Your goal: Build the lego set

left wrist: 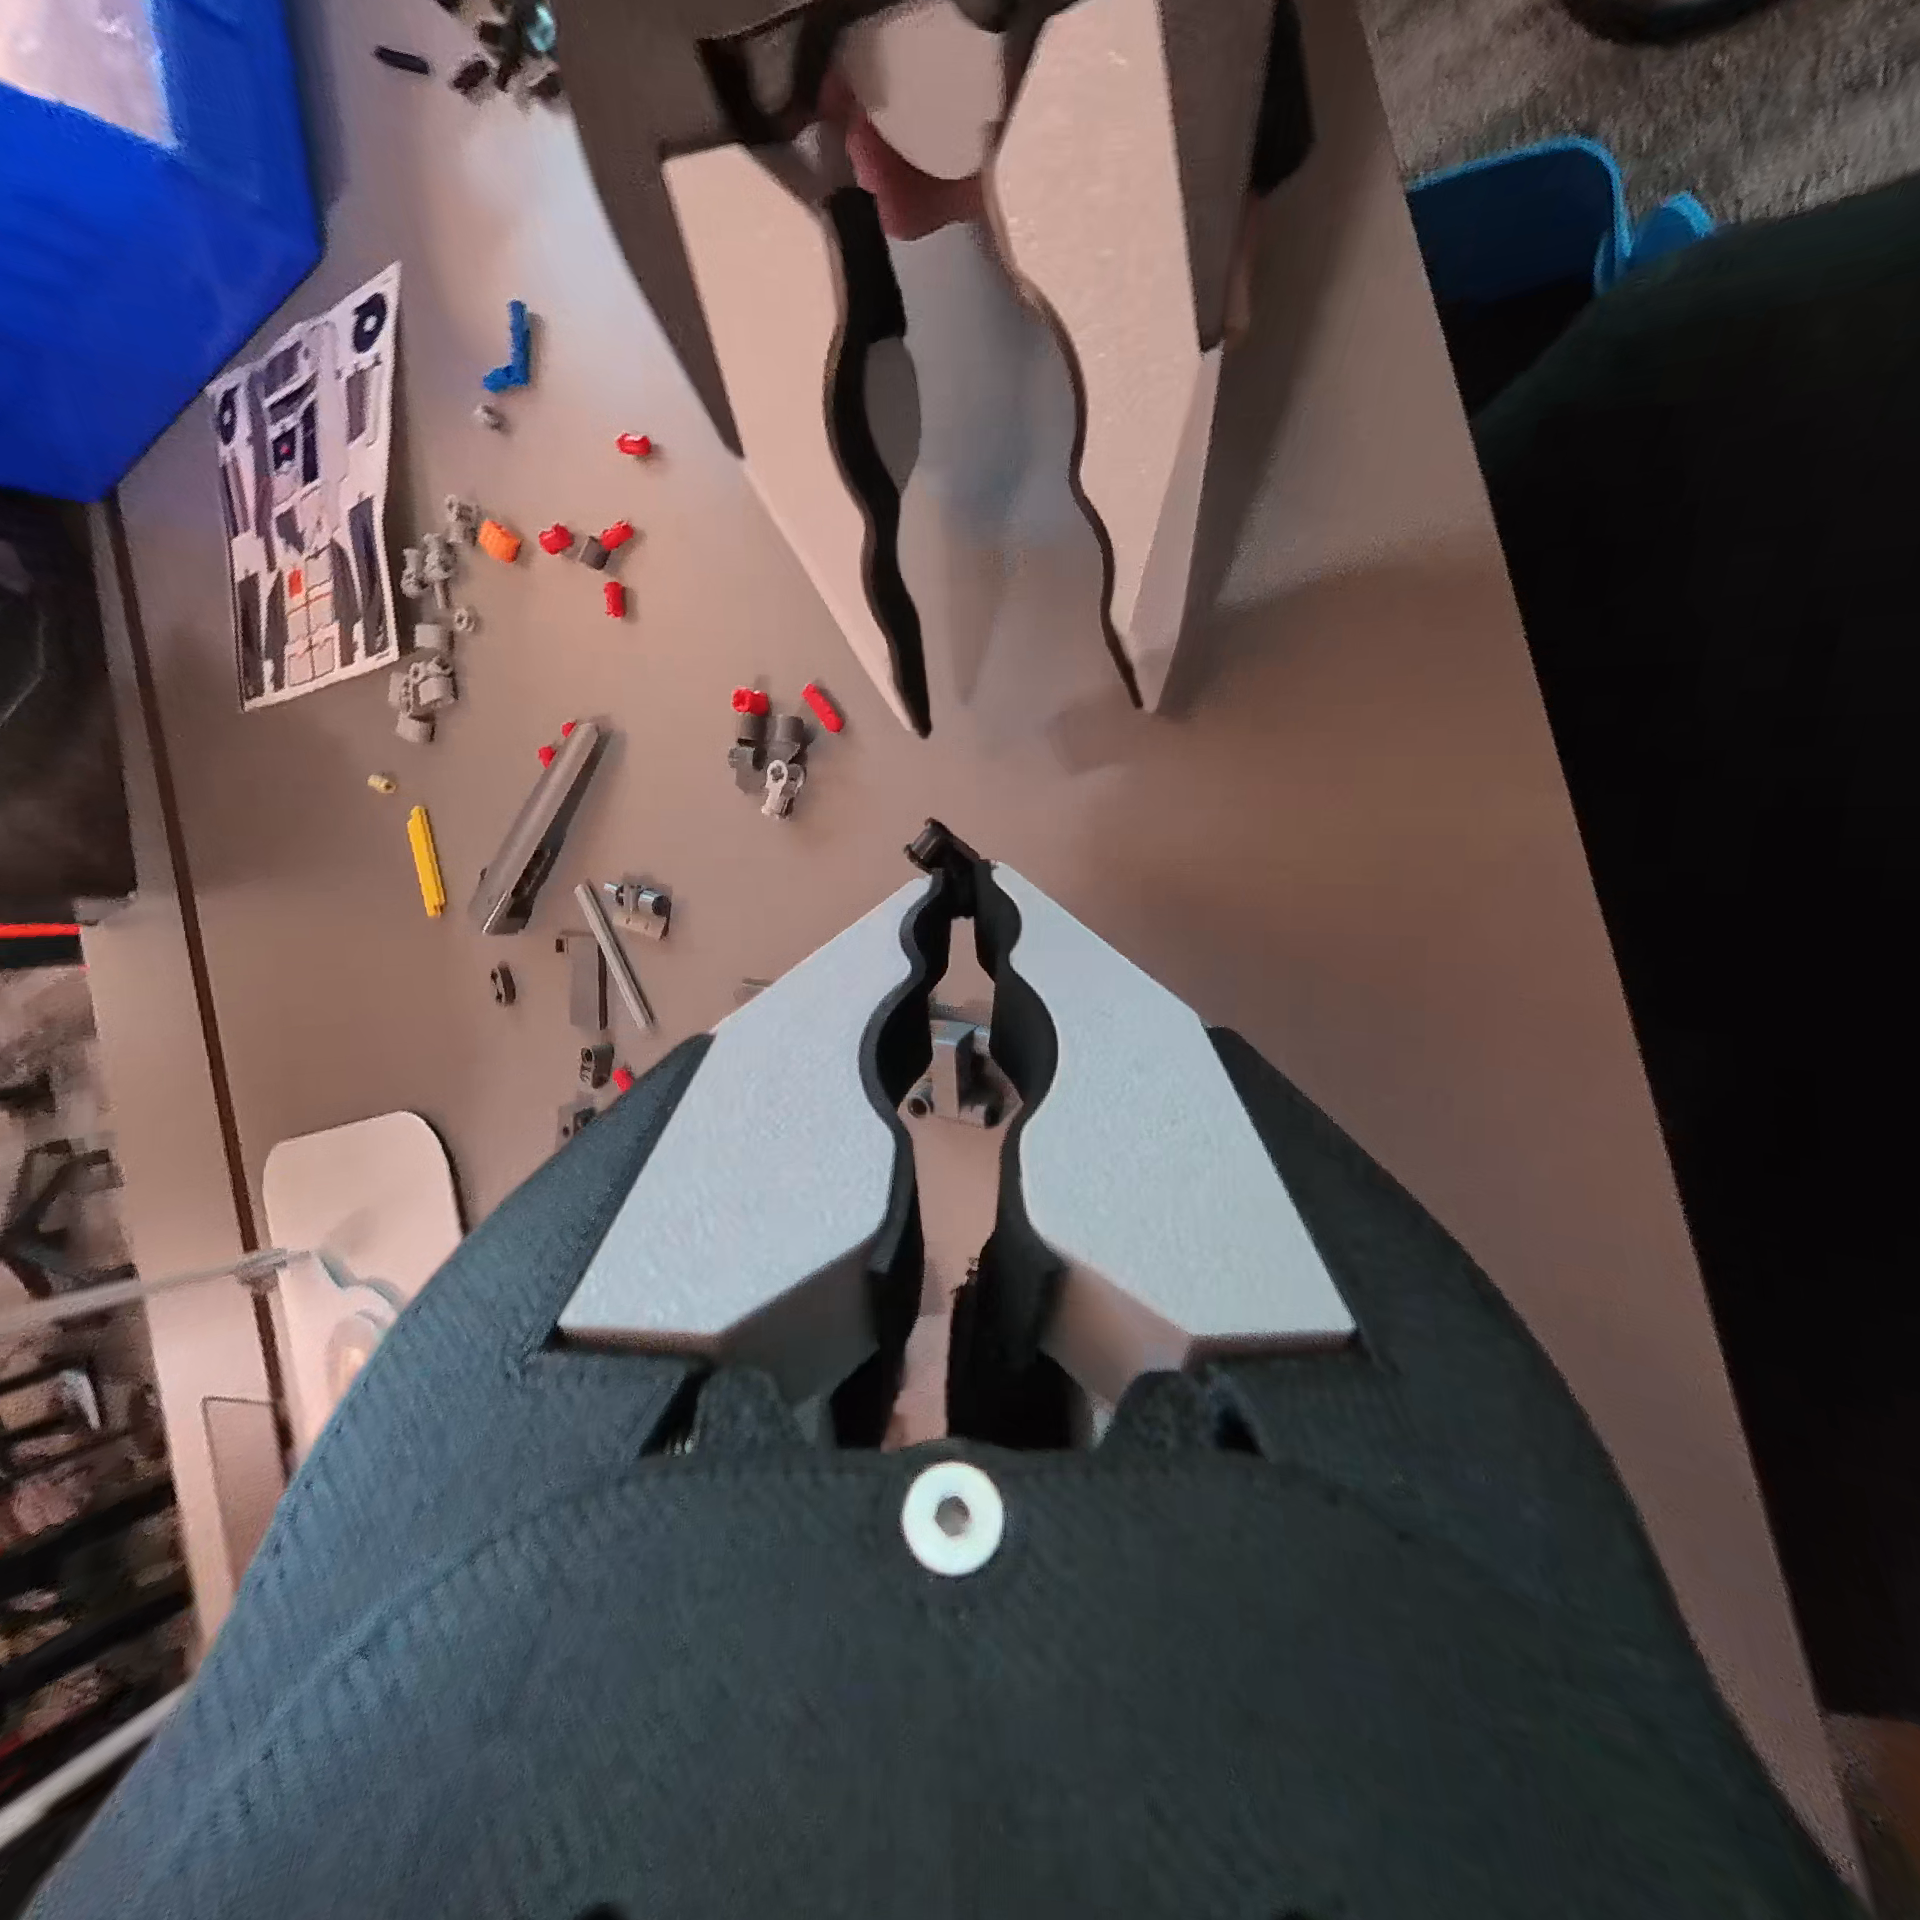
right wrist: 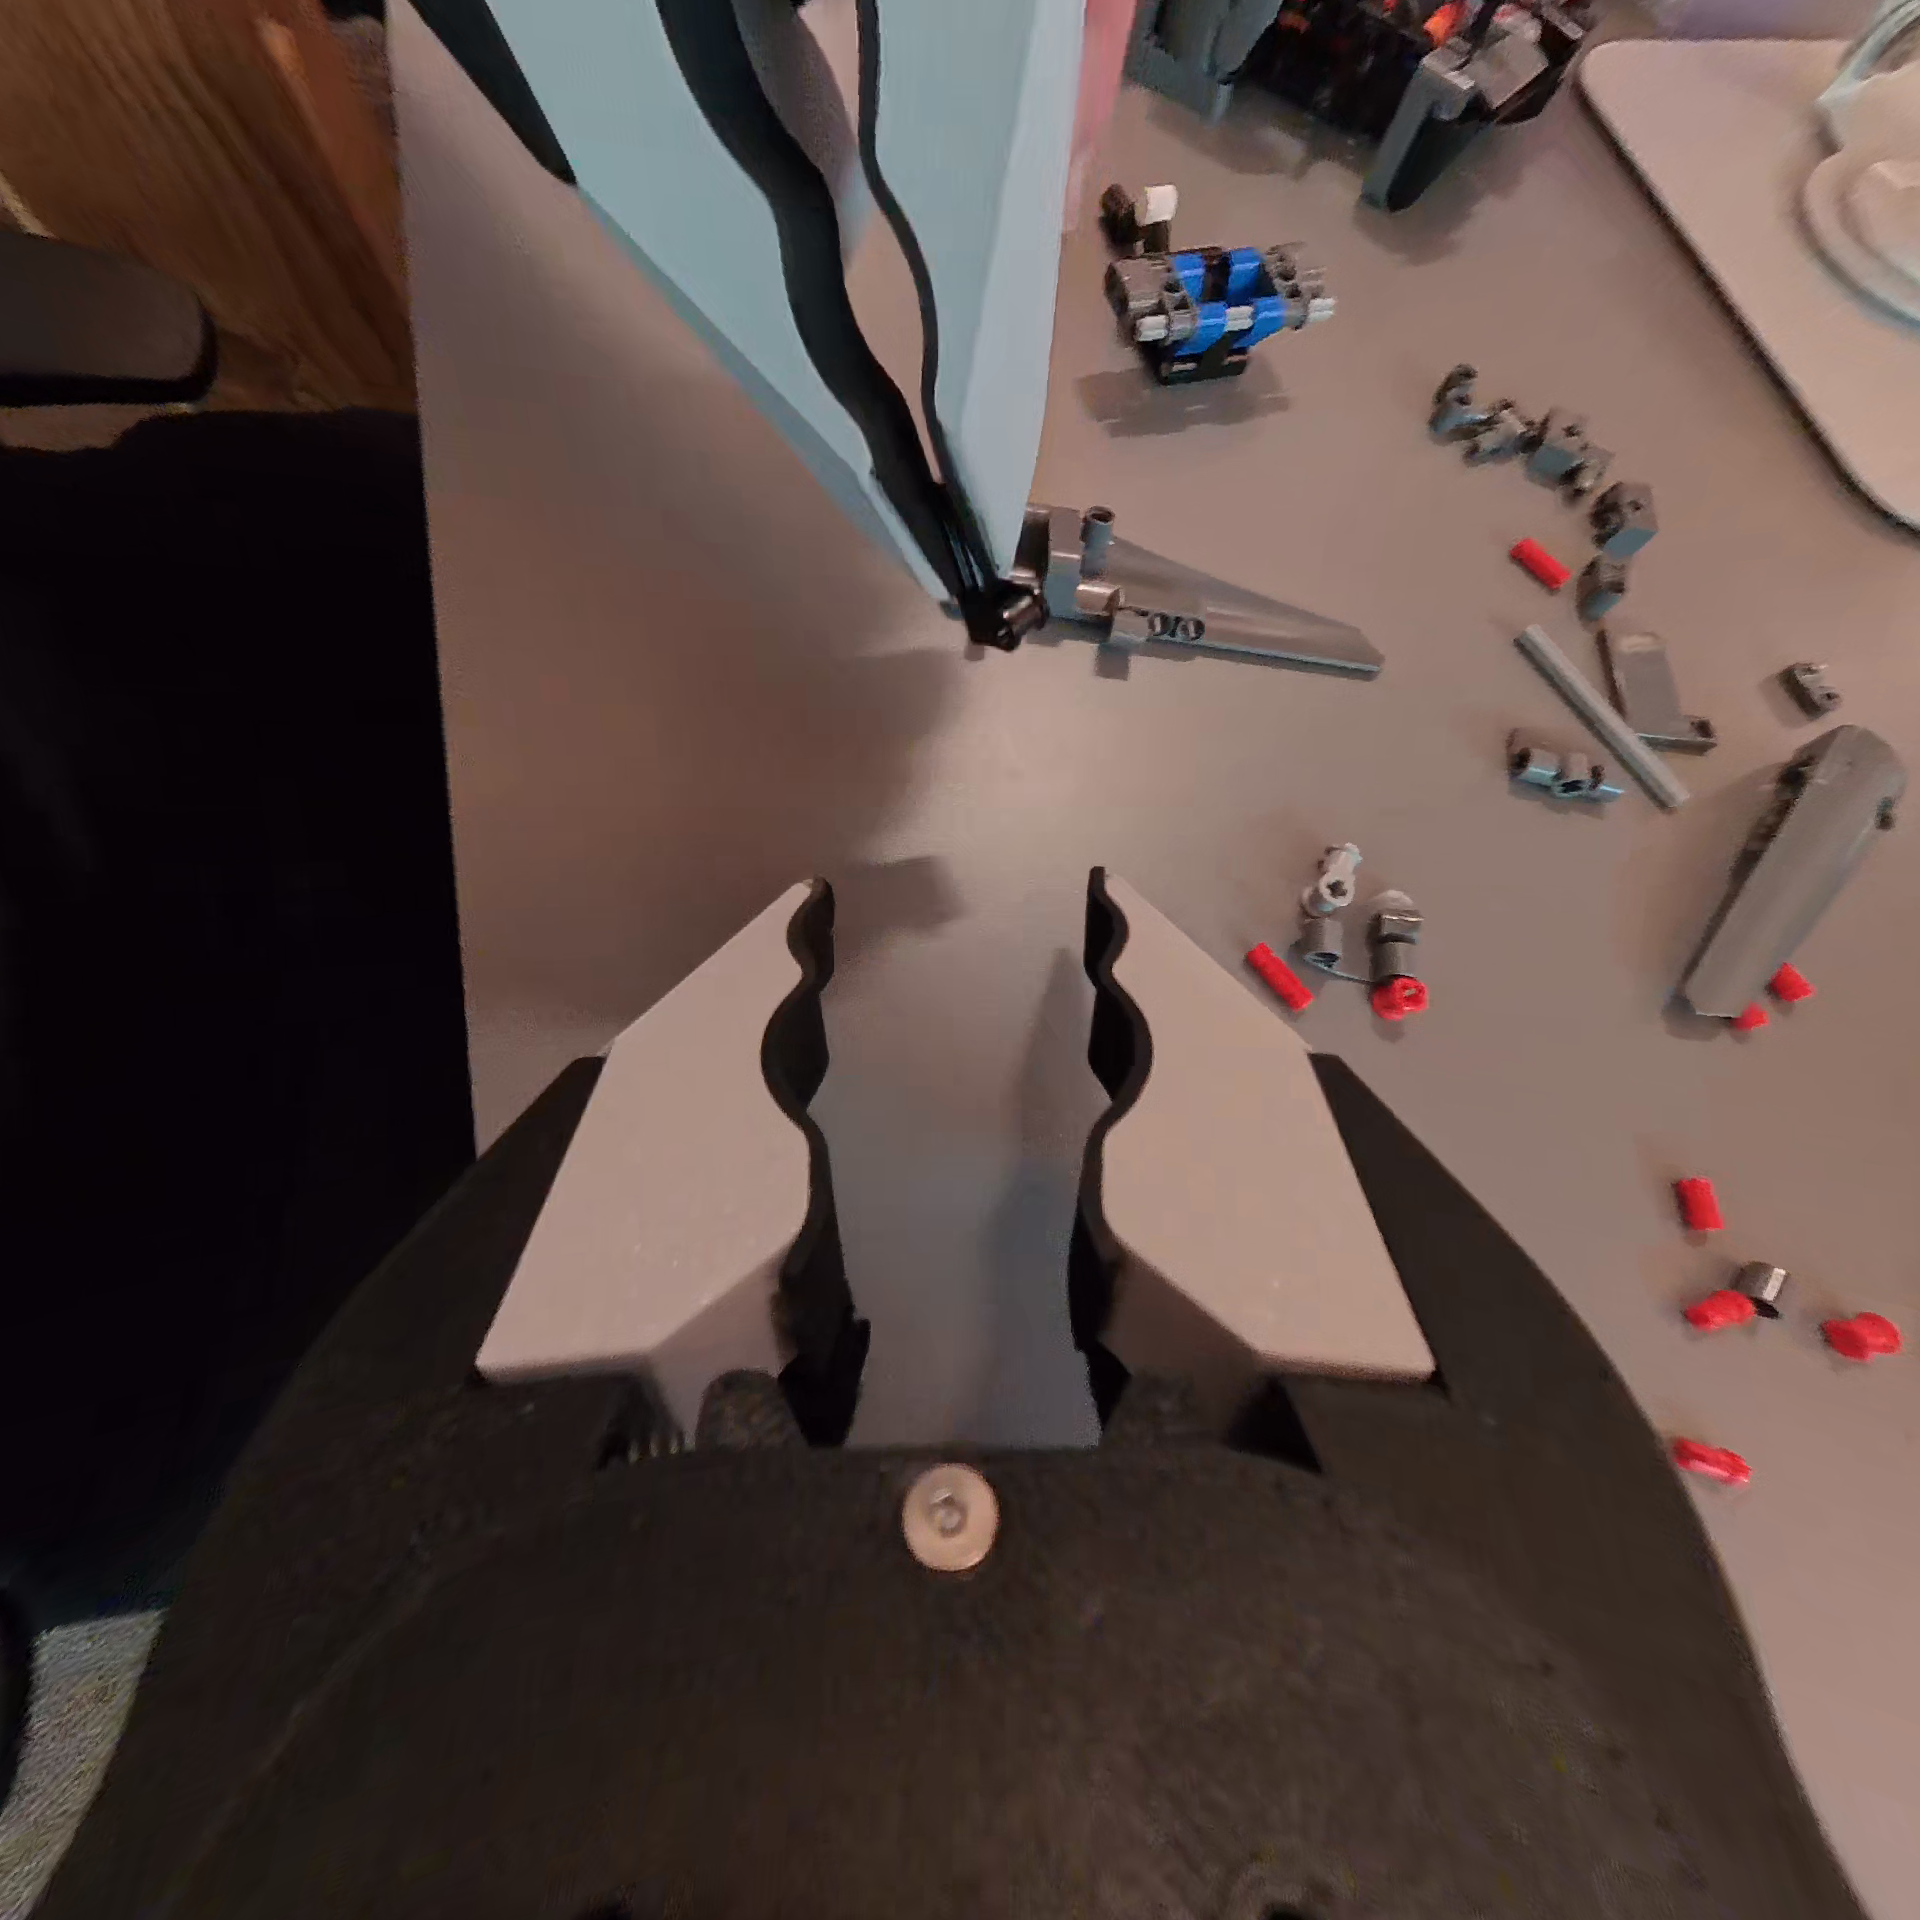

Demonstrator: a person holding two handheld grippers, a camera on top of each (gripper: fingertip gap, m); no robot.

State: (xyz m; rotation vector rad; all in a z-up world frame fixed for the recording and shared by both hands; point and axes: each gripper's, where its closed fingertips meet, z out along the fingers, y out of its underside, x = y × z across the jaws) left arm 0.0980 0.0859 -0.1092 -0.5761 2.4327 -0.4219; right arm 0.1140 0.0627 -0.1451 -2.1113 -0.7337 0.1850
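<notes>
The worktop point(right wrist: 727, 727) looks smooth and matt. The right gripper point(right wrist: 956, 904) has a black body with a rough, lined plastic skin, and its grey fingers point(right wrist: 707, 1122) look smooth and dull. The little red pieces point(right wrist: 1280, 975) are shiny plastic. A sticker sheet point(left wrist: 307, 499) looks like glossy paper. The floor point(left wrist: 1662, 94) looks like fuzzy carpet.

Mounted behind each gripper, angled down, close over the counter point(left wrist: 1299, 935). Facing each other across the small black piece point(left wrist: 940, 844), with loose red pins point(right wrist: 1278, 977) seen by both.
</notes>
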